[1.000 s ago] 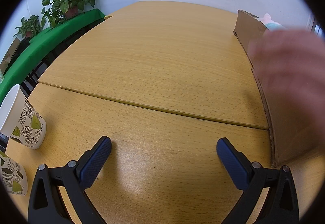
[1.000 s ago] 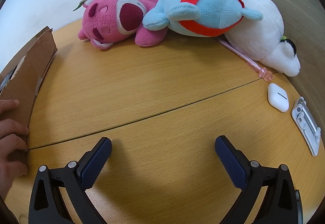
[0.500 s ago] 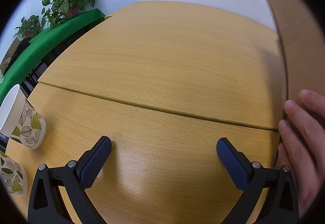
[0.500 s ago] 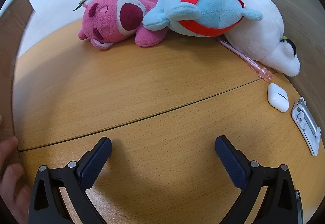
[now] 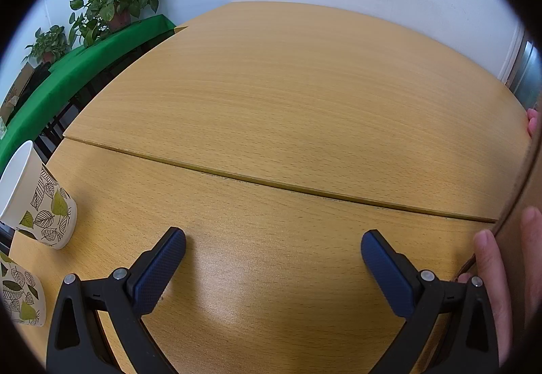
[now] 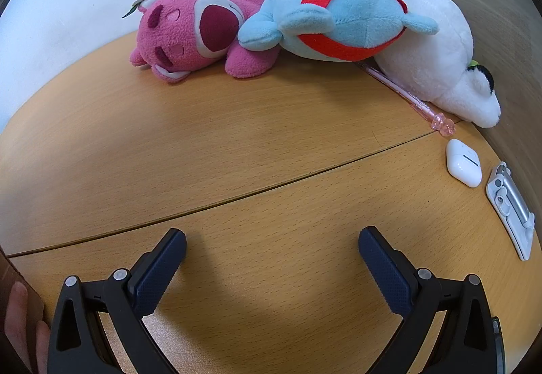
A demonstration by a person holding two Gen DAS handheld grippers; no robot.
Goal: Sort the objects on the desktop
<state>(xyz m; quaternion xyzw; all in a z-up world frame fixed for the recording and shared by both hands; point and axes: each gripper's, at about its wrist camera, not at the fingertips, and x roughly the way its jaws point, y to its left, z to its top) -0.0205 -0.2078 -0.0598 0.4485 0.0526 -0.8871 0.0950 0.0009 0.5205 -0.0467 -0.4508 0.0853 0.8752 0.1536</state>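
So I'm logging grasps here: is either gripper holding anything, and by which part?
No. The left gripper and right gripper both stand open over bare table.

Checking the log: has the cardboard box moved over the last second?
Yes. The cardboard box swung right, off the table seam, toward the view's right edge.

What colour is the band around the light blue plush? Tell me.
Red, wrapped around the light blue plush; it shows best in the right wrist view.

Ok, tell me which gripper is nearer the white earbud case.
Right. The right gripper has the earbud case ahead on its right side. The left gripper faces bare table; its camera shows no case.
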